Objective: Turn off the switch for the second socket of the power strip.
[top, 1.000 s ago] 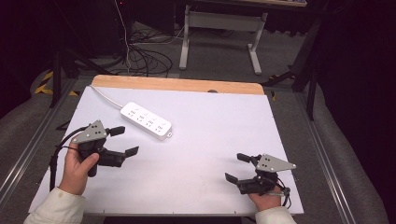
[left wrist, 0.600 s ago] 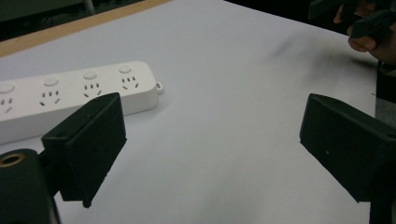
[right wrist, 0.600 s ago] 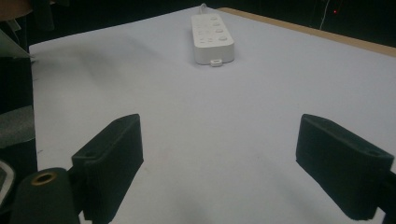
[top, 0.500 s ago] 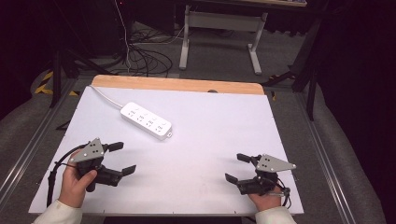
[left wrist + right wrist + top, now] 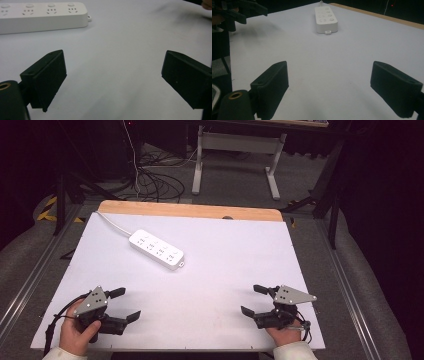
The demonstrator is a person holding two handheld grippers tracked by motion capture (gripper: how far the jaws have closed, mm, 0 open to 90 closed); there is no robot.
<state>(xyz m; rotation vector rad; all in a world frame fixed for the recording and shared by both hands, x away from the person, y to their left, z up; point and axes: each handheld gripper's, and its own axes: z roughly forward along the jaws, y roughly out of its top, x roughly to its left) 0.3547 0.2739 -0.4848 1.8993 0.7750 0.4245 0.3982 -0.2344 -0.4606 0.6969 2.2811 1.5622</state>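
A white power strip (image 5: 156, 249) with several sockets lies at the back left of the white table (image 5: 220, 255), its cord running off to the far left corner. It also appears in the left gripper view as the power strip (image 5: 42, 15) and in the right gripper view as the power strip (image 5: 325, 18). My left gripper (image 5: 125, 304) rests near the front left edge, open, nothing between its jaws. My right gripper (image 5: 254, 300) sits near the front right edge, open and empty too. In their own views the left gripper (image 5: 113, 82) and right gripper (image 5: 329, 85) show wide-apart jaws over bare table.
A wooden strip (image 5: 190, 211) borders the table's far edge. Metal rails (image 5: 45, 270) run along both sides. Behind the table stand a desk frame (image 5: 235, 155) and floor cables (image 5: 150, 180). The other hand's gripper (image 5: 232, 12) appears at the right gripper view's upper left.
My left gripper has drawn back toward the front edge of the table, away from the power strip. The right gripper has stayed in place.
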